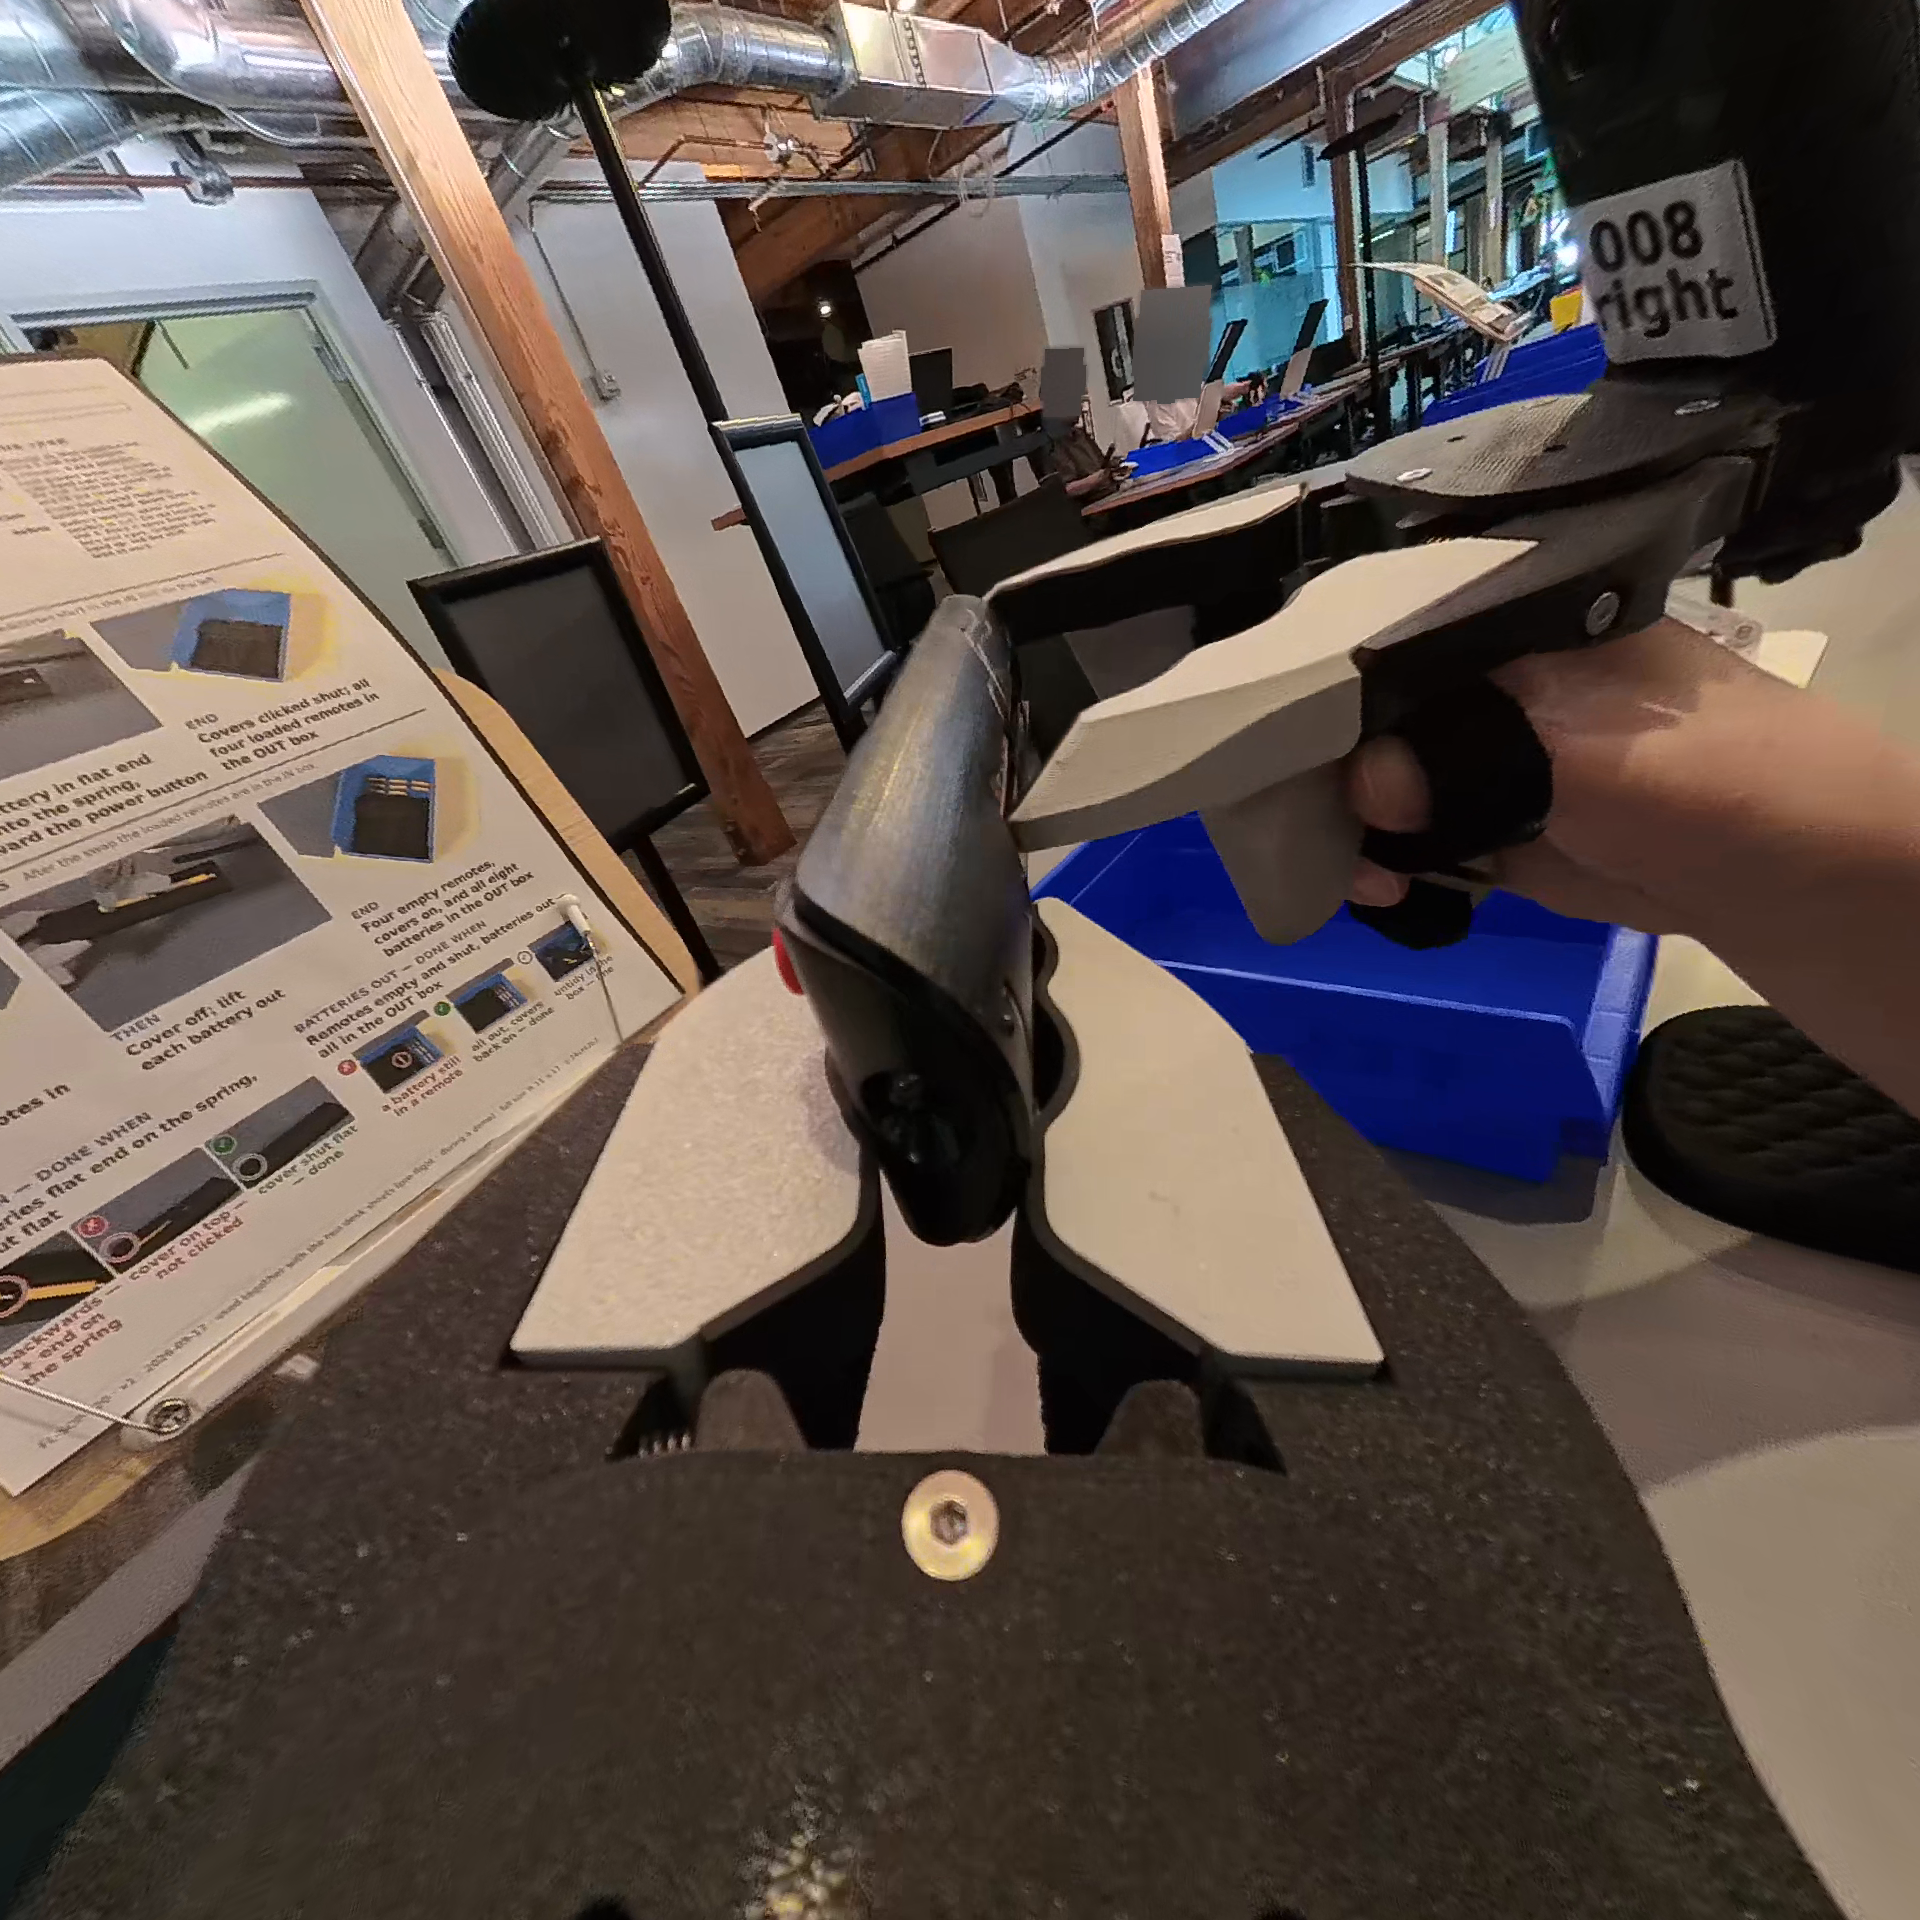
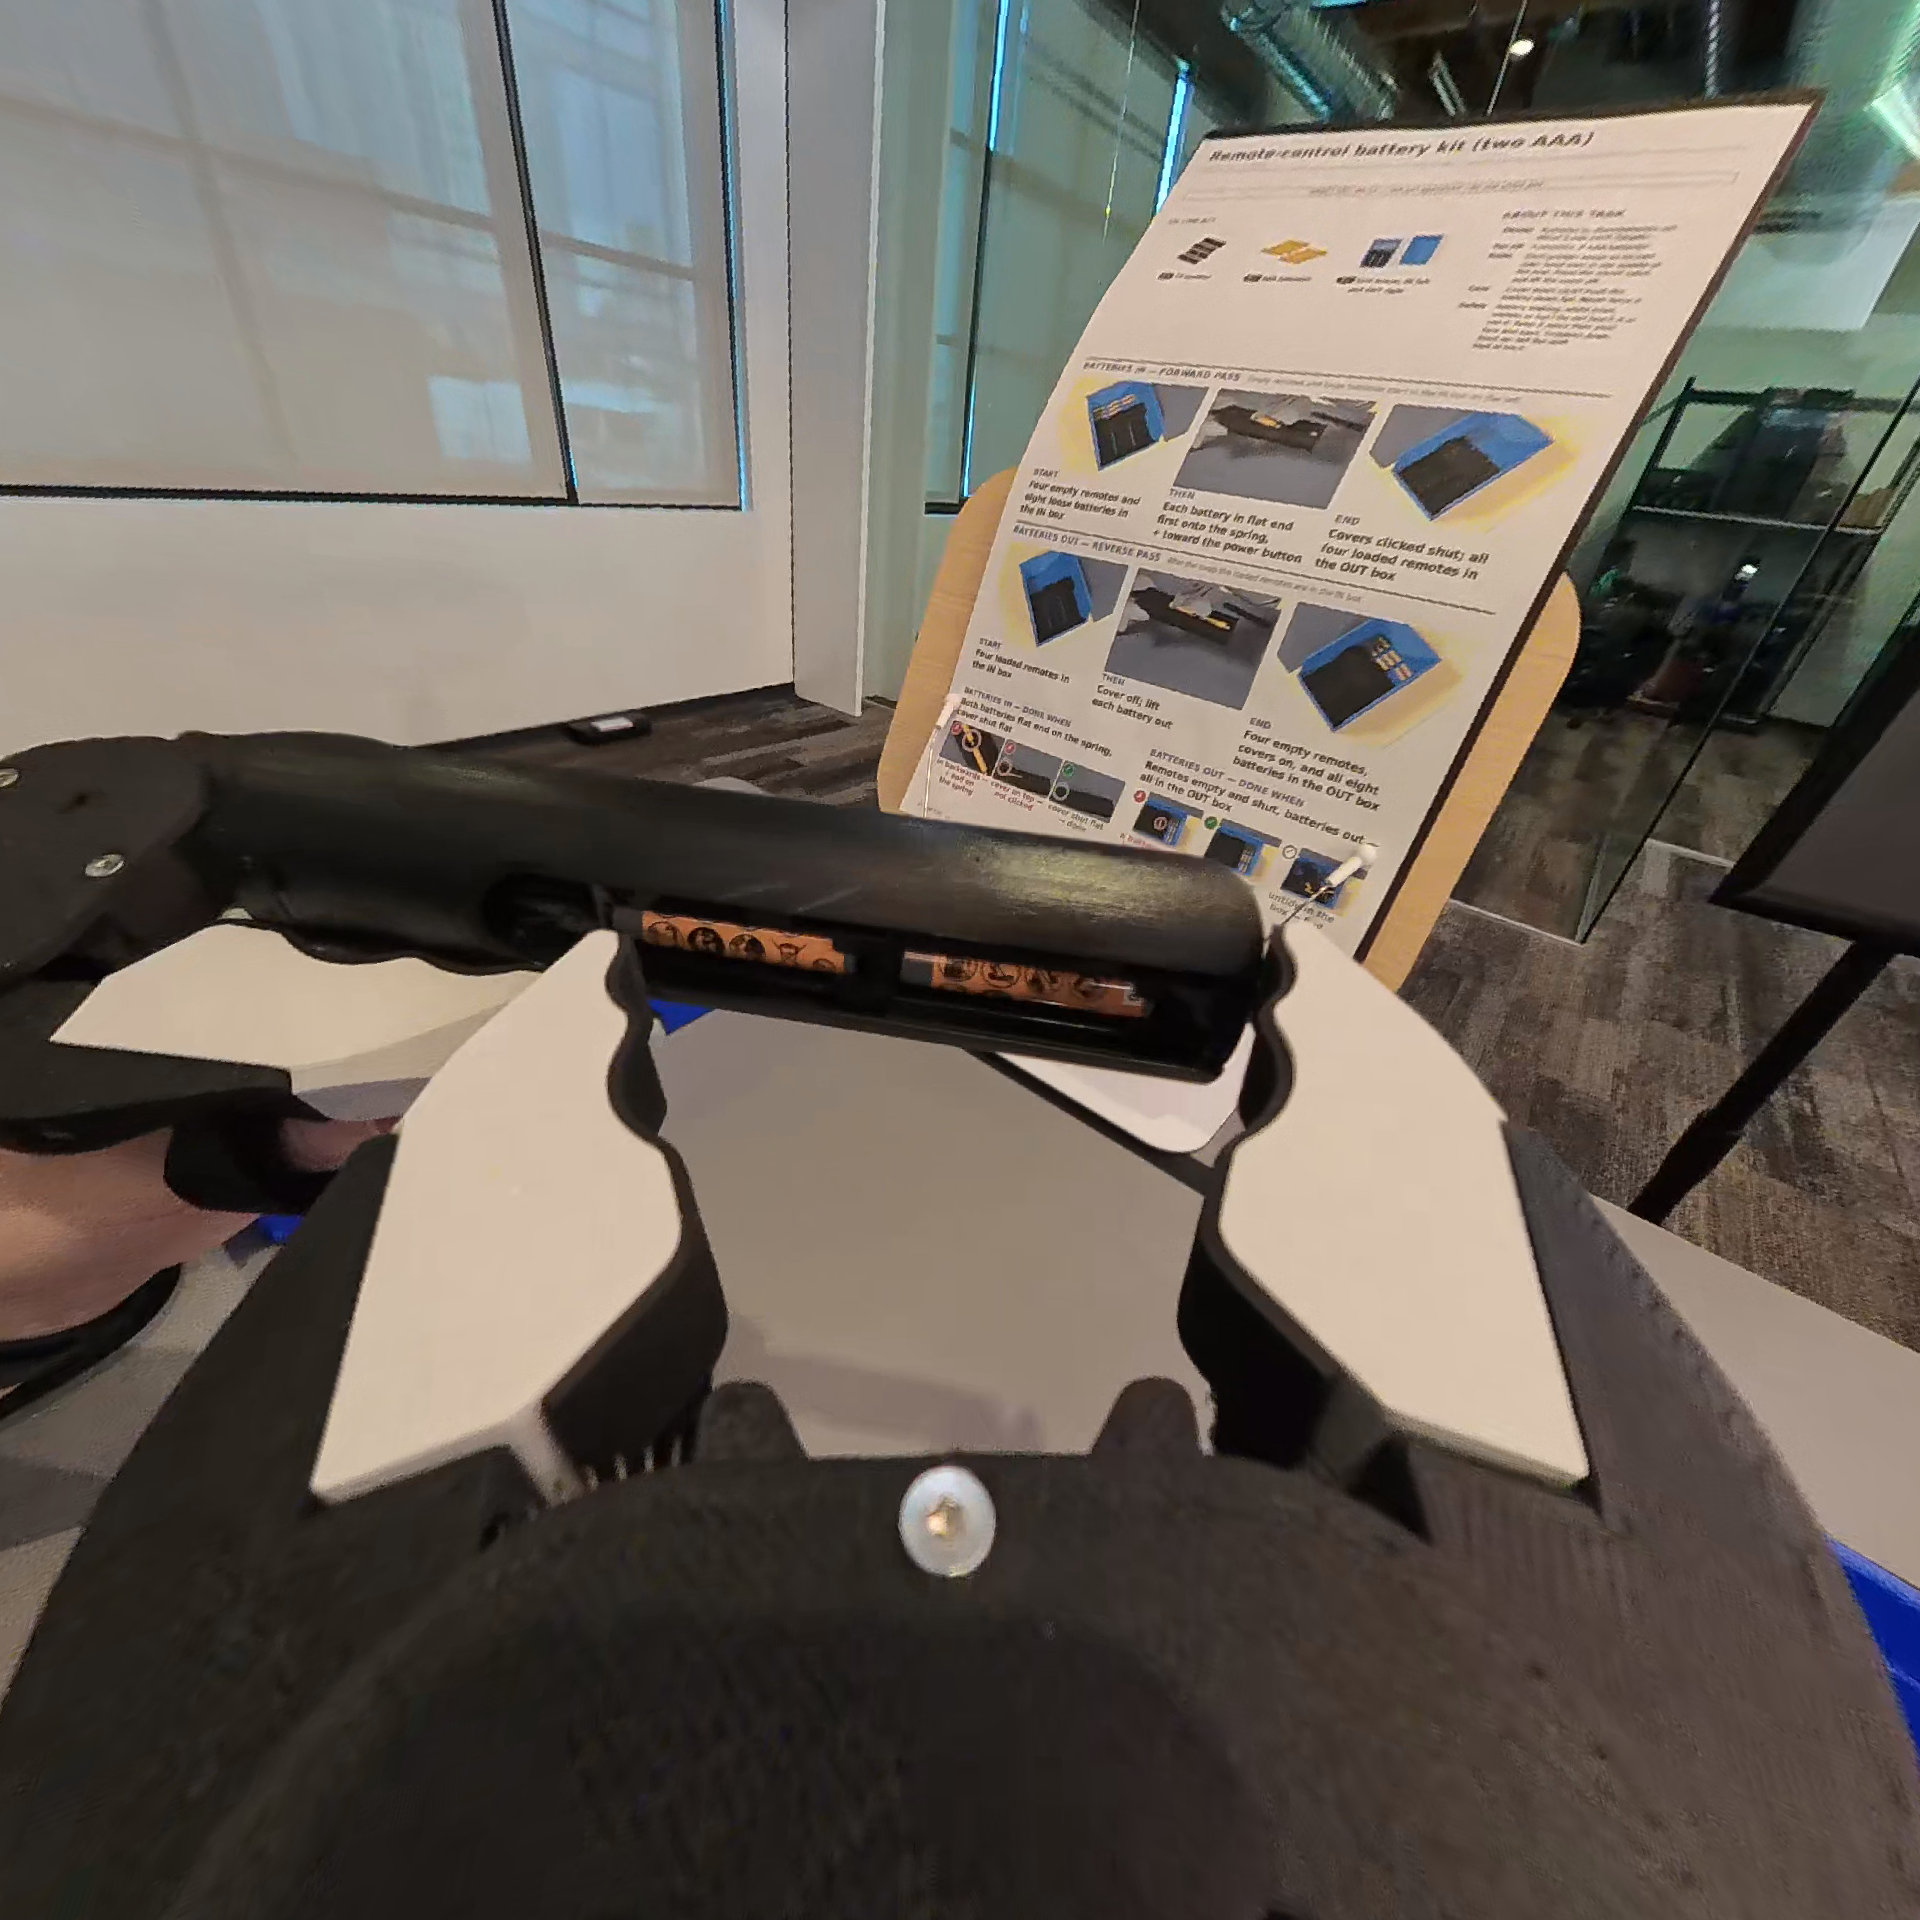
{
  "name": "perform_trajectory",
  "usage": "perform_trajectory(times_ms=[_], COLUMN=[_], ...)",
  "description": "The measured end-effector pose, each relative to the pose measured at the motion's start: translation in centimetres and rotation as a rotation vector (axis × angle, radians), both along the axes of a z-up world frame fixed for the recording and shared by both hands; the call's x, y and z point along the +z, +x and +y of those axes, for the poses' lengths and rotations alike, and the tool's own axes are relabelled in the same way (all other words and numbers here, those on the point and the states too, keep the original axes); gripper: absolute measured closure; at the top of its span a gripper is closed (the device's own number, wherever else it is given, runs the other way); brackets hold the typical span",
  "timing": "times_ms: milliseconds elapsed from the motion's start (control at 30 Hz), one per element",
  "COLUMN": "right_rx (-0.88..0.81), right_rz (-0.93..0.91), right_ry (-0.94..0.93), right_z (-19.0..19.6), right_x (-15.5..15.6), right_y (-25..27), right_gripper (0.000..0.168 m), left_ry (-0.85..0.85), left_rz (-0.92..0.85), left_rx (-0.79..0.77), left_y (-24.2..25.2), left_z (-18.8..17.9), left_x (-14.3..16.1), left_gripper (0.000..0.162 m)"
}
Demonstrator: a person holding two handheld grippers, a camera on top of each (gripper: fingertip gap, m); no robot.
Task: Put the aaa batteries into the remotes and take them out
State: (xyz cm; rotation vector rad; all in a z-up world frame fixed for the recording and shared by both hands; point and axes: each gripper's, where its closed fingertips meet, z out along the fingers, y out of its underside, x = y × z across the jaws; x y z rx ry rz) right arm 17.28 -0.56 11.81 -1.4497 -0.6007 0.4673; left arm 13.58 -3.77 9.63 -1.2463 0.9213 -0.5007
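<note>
Left gripper (image 1: 951, 1049) nearest lens, fingers pressed on button end of black remote (image 1: 914, 883), holding it raised off table as anchor. Remote in mid-air between both tools, cover off, compartment facing right wrist camera: two AAA batteries (image 2: 894, 961) seated end to end. Right gripper (image 2: 951, 997) spread wide, fingertips bracketing compartment end; contact with remote unclear. Likely lining up to pry battery out. Blue bin (image 1: 1382, 997) below, ready to receive. Instruction board (image 2: 1299, 520) propped behind.

Likely an open-plan workshop-office: exposed ducts (image 1: 727, 52), desk rows (image 1: 1247, 436).
</note>
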Motion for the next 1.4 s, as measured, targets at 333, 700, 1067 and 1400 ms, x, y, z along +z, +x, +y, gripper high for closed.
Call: perform_trajectory(times_ms=[333, 700, 1067, 1400], right_rx=[0.019, 0.029, 0.036, 0.041], right_rz=[0.014, 0.01, 0.013, 0.01], right_ry=[0.031, 0.046, 0.056, 0.065], right_z=[-0.3, -0.5, -0.7, -0.9], right_x=[0.4, 0.6, 0.9, 1.1], right_y=[-0.2, -0.2, -0.3, -0.1], right_gripper=[0.055, 0.055, 0.053, 0.056], left_ry=[0.046, 0.067, 0.093, 0.111], left_rz=[0.011, 0.009, 0.013, 0.011], left_rx=[0.02, 0.029, 0.032, 0.027], left_y=[0.0, 0.0, 0.1, 0.1], left_z=[-0.3, -0.5, -0.7, -1.0], left_x=[0.4, 0.6, 0.7, 0.9], left_gripper=[0.138, 0.138, 0.138, 0.138])
